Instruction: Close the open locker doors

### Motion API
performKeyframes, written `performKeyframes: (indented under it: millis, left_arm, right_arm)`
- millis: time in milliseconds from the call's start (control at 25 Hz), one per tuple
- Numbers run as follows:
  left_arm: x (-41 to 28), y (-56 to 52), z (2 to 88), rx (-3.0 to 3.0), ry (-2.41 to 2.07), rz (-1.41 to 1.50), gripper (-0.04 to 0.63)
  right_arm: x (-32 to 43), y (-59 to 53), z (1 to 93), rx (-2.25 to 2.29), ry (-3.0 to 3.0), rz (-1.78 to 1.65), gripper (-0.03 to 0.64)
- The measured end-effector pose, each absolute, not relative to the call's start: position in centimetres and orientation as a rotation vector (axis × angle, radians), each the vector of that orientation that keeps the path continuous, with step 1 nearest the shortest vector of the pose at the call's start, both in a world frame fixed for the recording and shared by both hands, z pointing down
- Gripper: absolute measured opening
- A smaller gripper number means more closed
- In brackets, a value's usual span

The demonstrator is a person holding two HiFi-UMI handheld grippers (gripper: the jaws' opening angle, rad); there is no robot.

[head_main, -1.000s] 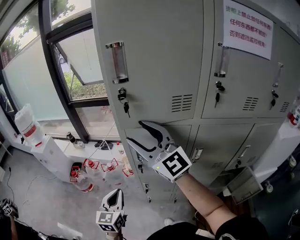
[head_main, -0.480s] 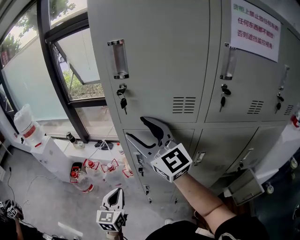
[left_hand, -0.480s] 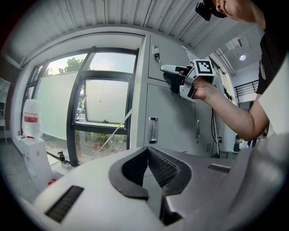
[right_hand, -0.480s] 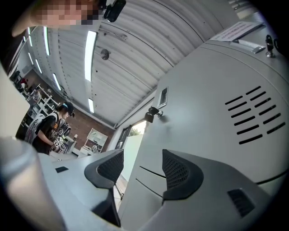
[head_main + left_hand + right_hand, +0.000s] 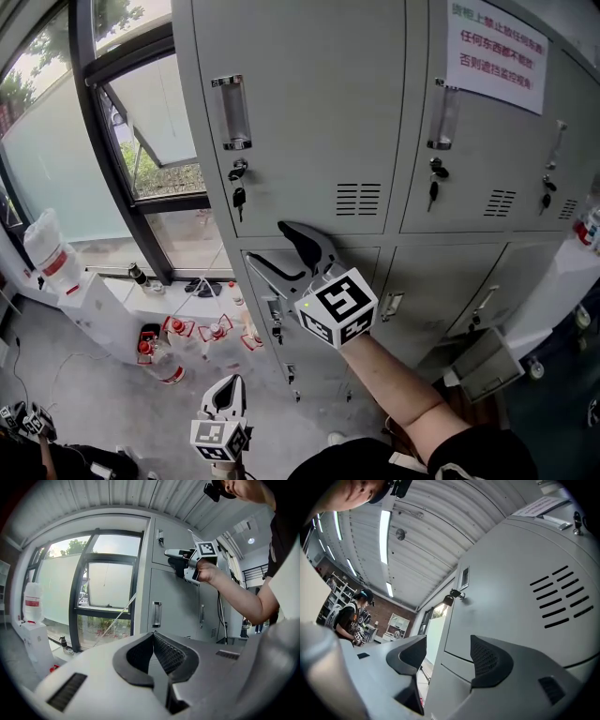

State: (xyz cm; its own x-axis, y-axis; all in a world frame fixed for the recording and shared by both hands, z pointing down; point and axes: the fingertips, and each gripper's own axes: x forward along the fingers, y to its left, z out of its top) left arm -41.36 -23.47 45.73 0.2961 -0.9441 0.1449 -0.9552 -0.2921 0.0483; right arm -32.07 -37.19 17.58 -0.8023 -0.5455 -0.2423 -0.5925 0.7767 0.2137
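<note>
Standing shut as far as my head view shows, the grey steel upper-left locker door point(image 5: 300, 122) fills the top of the frame, its clear plastic handle point(image 5: 232, 112) above a dangling key point(image 5: 238, 197) and a block of vent slots point(image 5: 359, 199). My right gripper point(image 5: 269, 244) sits just under that door, at the seam with the lower row. Its jaws have just been opening and now gape wide, with only locker panel between them and nothing gripped. Whether the tips touch the metal I cannot tell. My left gripper point(image 5: 230, 384) hangs low, well apart from the lockers, its jaws pressed together on nothing. Beyond are a white paper notice point(image 5: 497, 54) in red print and a black-framed window point(image 5: 131, 141).
</note>
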Motion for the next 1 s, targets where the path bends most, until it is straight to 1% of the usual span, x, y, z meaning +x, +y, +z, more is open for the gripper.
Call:
performKeyframes:
  millis: [320, 760, 920, 1000]
  left_arm:
    - [-39.5, -20.8, 45.5, 2.487, -1.727, 0.138, 0.02]
    - [-34.1, -15.2, 47.8, 2.58, -1.51, 0.179, 0.02]
    - [-31.5, -13.6, 49.0, 2.629, -1.401, 0.185, 0.02]
    - [-30.3, -13.1, 49.8, 2.646, -1.348, 0.194, 0.02]
  right_arm:
    - [-29.1, -33.4, 20.3, -0.906, 2.819, 0.359, 0.287]
    - [-21.3, -25.9, 26.9, -1.112, 2.814, 0.225, 0.086]
    - [-17.9, -23.3, 30.4, -1.212, 2.826, 0.152, 0.046]
    - [-16.3, -22.0, 32.0, -1.266, 2.828, 0.113, 0.041]
